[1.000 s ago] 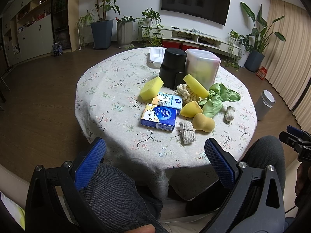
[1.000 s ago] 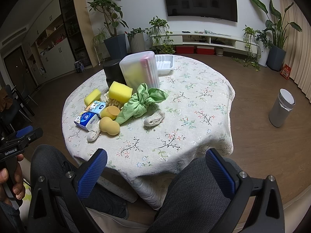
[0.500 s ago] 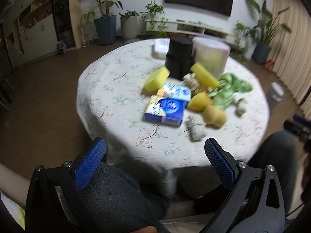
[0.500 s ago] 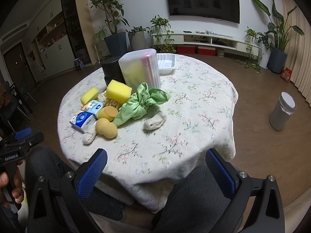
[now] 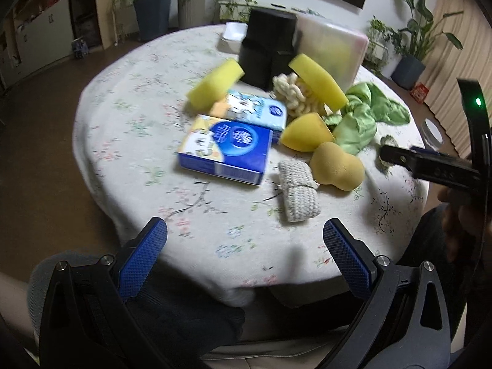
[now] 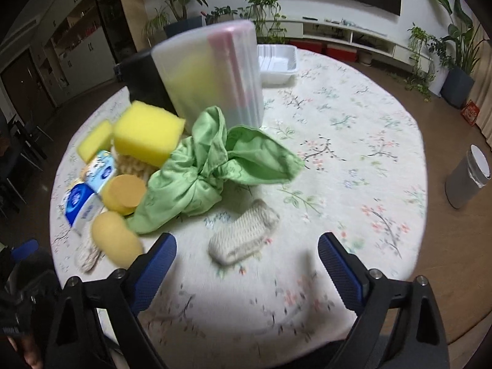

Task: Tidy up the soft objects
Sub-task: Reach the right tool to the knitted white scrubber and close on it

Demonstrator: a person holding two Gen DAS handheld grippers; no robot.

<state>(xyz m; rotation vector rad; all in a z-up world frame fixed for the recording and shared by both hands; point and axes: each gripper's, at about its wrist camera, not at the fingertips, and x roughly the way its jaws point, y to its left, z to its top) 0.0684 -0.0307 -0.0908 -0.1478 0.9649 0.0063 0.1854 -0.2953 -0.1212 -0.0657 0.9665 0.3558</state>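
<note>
We have brought both grippers down toward the table [image 6: 353, 141]; left gripper [image 5: 244, 246] wide and empty, right gripper [image 6: 247, 259] narrowing slightly, empty, nearing the knitted pad [image 6: 244, 235].

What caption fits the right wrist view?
Open right gripper nears a knitted pad beside green cloth on a floral table.

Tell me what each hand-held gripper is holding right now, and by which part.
Nothing. The left hand-held gripper and right hand-held gripper are both open and empty.

Soft objects [image 6: 196, 172] clustered on tablecloth
</note>
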